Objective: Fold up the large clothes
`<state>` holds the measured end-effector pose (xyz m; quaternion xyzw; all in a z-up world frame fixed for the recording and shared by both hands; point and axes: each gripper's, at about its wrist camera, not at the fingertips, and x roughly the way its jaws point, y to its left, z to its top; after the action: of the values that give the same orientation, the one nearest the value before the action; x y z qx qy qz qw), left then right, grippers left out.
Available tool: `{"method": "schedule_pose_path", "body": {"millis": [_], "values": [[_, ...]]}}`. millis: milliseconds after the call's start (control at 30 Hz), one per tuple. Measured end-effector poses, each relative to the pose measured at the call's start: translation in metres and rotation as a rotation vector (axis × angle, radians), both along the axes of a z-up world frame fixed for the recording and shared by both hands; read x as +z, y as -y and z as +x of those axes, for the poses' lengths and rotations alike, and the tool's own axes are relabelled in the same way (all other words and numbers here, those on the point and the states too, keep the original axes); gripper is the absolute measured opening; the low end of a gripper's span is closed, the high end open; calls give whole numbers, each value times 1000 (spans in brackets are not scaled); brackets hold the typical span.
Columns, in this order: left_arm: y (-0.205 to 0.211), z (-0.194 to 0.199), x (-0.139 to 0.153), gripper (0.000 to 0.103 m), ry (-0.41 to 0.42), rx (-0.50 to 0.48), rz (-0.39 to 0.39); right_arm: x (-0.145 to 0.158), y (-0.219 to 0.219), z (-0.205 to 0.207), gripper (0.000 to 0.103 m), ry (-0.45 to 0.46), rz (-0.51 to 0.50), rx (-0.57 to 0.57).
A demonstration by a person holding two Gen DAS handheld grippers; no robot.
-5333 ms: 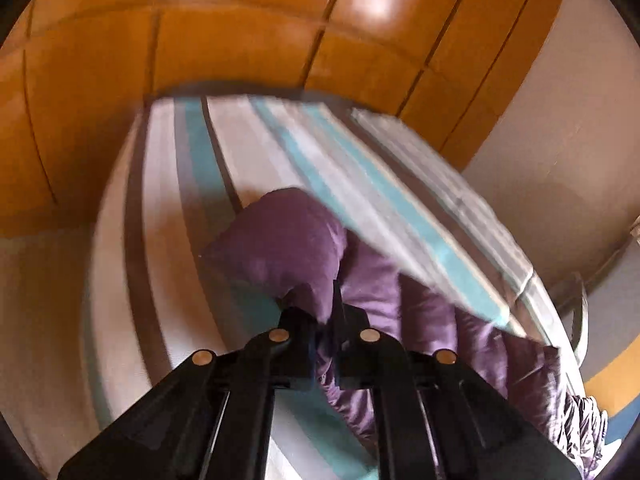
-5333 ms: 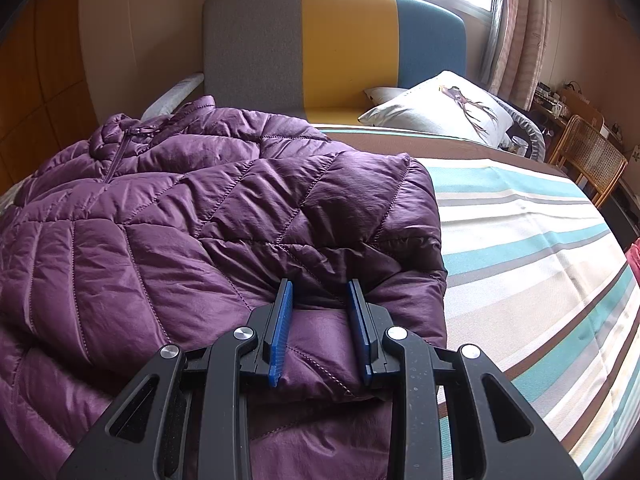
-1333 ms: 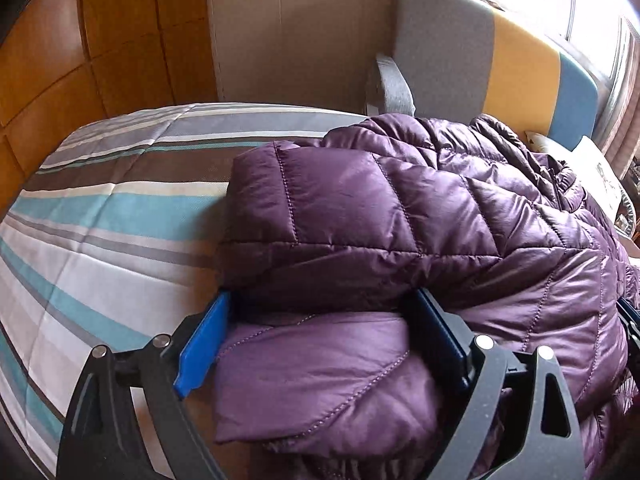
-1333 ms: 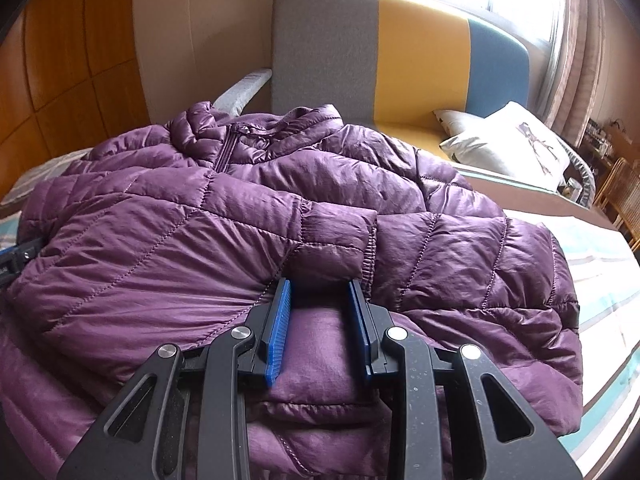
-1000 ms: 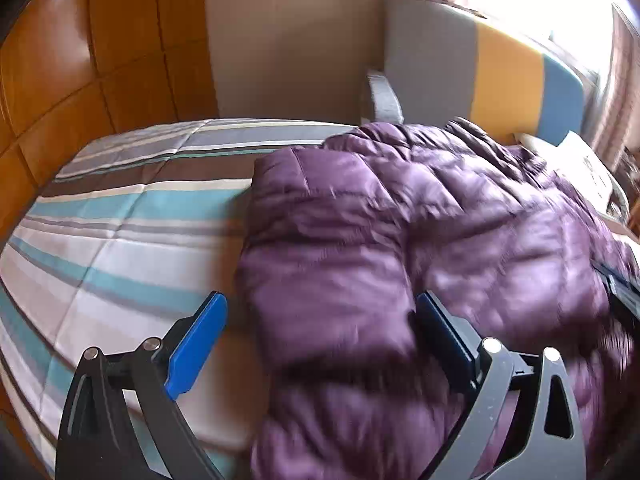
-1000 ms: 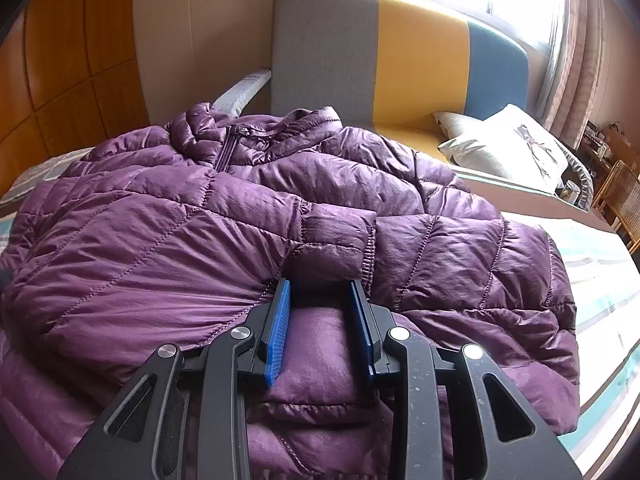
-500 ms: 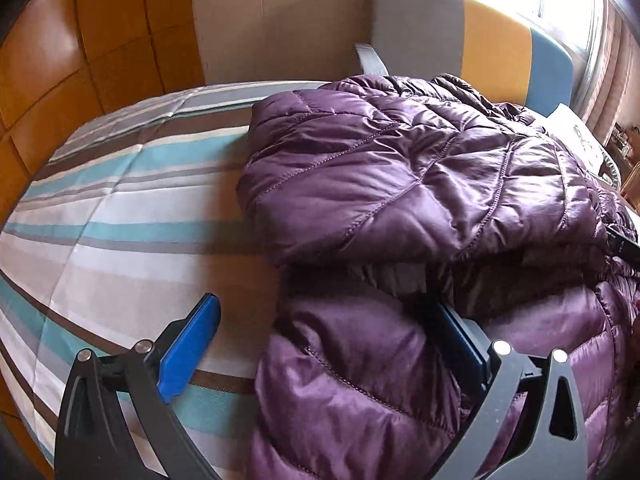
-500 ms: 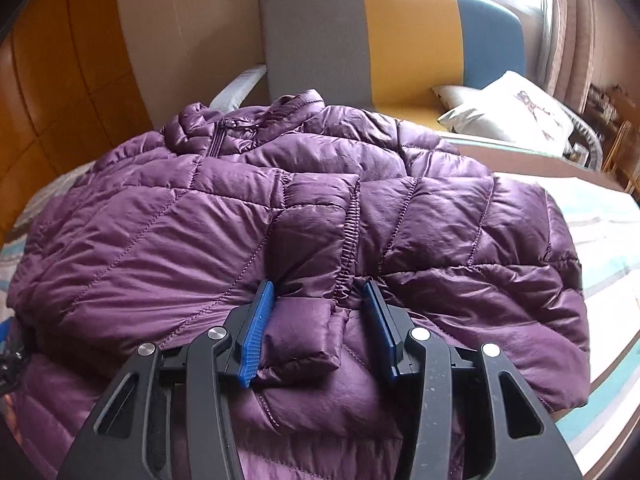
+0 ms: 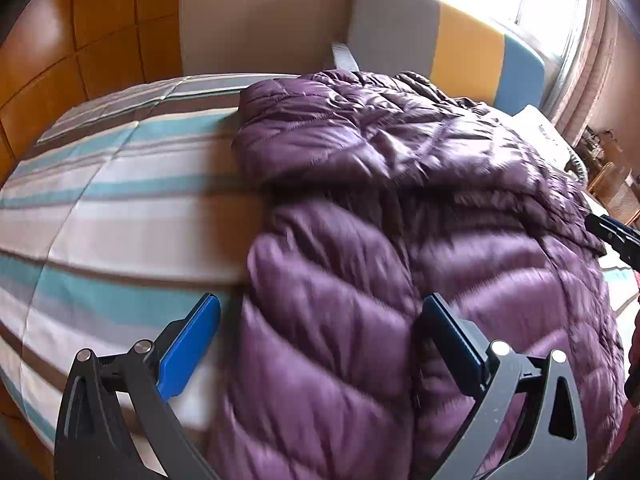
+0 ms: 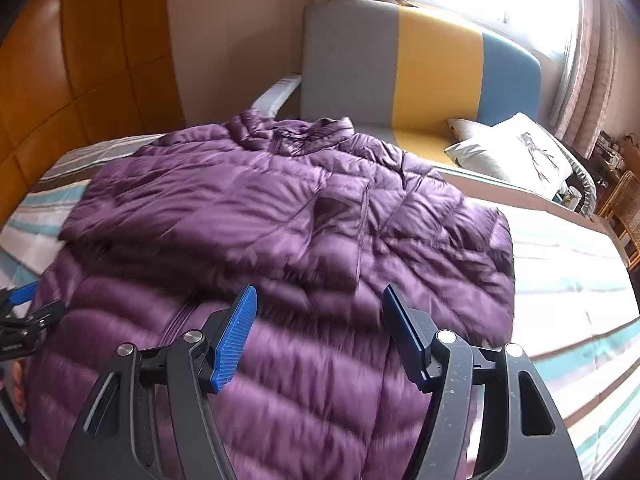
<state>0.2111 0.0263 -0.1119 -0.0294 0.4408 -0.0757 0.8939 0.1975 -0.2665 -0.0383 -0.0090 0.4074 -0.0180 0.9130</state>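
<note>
1. Left claw (image 9: 320,332): jaws spread wide, holding nothing, poised over the near left edge of the jacket. Right claw (image 10: 318,312): jaws likewise wide and empty, above the jacket's near middle.
2. Bed (image 9: 100,208): striped cover in white, teal, grey and brown; it carries the jacket.
3. Jacket (image 10: 280,216): purple, quilted, lying on the bed with both sleeves folded across the front, collar toward the headboard.
4. Headboard (image 10: 436,64): grey, yellow and blue panels, behind the jacket.
5. Pillow (image 10: 516,152): white, right of the jacket, near the headboard.
</note>
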Motion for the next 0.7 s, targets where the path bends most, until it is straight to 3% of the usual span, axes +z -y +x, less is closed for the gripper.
{"method": "schedule_pose_path", "body": {"millis": [133, 367, 700], "values": [[-8, -29, 4, 101, 19, -26, -23, 5, 3, -33, 65, 1, 17, -3], [-23, -74, 14, 101, 91, -62, 2, 8, 12, -83, 65, 7, 16, -11], [-34, -106, 14, 101, 100, -114, 2, -1, 28, -130, 65, -16, 61, -54]]}}
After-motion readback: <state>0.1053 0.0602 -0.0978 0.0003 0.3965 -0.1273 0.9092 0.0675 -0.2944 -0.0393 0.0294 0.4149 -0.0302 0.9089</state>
